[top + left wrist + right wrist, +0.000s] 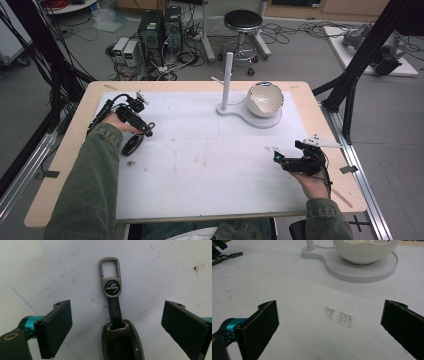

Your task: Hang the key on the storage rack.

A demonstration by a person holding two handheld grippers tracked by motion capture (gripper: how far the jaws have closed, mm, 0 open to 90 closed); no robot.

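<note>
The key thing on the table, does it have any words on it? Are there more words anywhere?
"HAVAL": on the round black badge of the key fob, between its metal clip and strap, lying between the open left gripper jaws.
The computer boxes on the floor: any labels are too small to read.
Nothing else has words.

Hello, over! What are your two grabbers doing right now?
Left gripper open, over car key fob. Right gripper open, holding nothing. Fob flat on mat; path clear.
</note>
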